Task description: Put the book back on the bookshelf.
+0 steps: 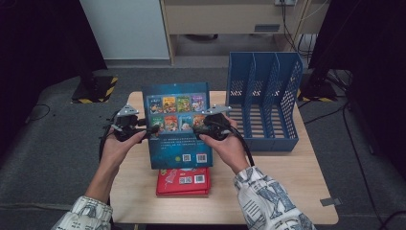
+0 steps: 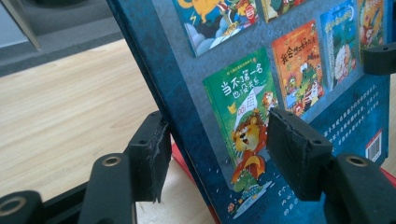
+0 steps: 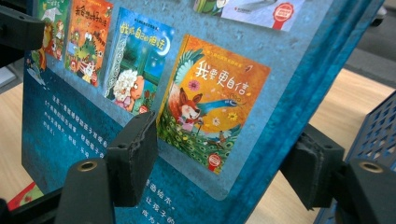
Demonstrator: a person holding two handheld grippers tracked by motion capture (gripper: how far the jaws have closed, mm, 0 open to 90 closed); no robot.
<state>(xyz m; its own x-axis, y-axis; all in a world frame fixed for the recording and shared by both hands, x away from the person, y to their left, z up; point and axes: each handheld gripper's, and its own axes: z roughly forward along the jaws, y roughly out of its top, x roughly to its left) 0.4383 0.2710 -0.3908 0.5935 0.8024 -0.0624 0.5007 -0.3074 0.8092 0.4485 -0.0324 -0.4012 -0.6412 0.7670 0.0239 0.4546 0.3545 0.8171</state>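
Both the left claw and right claw pinch the blue book between them, its long axis upright, the file rack just beyond the right claw.

A blue book is held tilted above the counter, the left gripper clamping its 9 o'clock edge and the right gripper its 3 o'clock edge. A red book lies flat beneath, toward 6 o'clock. A blue file rack stands at 3 o'clock.
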